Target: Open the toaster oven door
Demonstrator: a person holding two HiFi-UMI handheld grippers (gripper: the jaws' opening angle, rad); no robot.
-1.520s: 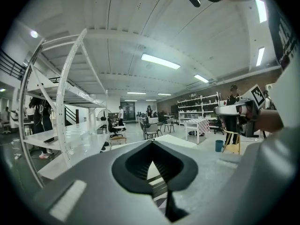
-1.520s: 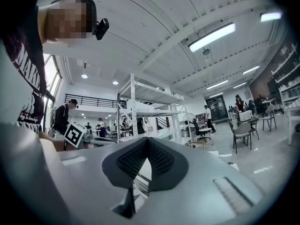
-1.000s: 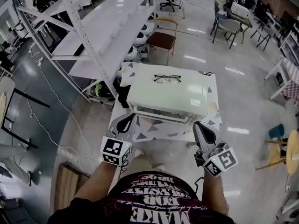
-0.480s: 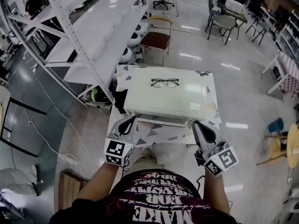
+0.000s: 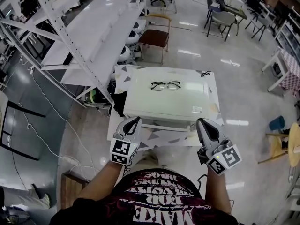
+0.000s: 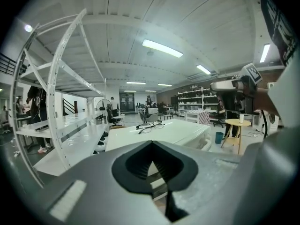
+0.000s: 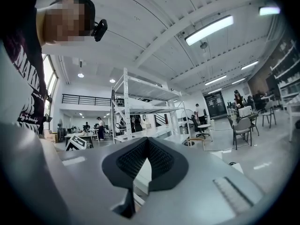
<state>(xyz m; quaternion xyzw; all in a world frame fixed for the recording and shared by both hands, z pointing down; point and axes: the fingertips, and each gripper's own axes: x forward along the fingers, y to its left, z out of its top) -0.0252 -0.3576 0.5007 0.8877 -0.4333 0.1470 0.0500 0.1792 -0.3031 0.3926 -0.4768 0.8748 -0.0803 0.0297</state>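
The room is stretching away as a wide workshop hall, and its glossy pale floor (image 5: pixel 243 93) is reflecting the ceiling lights. A long white shelving rack (image 5: pixel 93 27) is running from near left toward the far wall. Desks and office chairs are standing at the far right, and a chair with a brown seat (image 5: pixel 153 36) is standing just beyond the work surface. At the right edge a round wooden stool (image 5: pixel 293 149) is sitting near a blue bin (image 5: pixel 276 123).

A small table (image 5: pixel 159 136) with a white top patterned in grey triangles is standing in the middle, directly in front of the person. The white toaster oven (image 5: pixel 168 100) is taking up most of that top. Its front is facing the near edge and is showing only as a thin strip from above, so I cannot tell how the door is sitting.

The left gripper (image 5: pixel 135 122) is hovering over the table's near left corner, just beside the oven's front left corner. Its jaws are pressed together at the tips and are grasping nothing. The right gripper (image 5: pixel 202 122) is hovering by the oven's near right corner, its jaws likewise closed tip to tip and empty. Neither one is touching the oven.

A pair of black-rimmed glasses (image 5: pixel 165 85) is lying on the oven's flat top, toward its far side.
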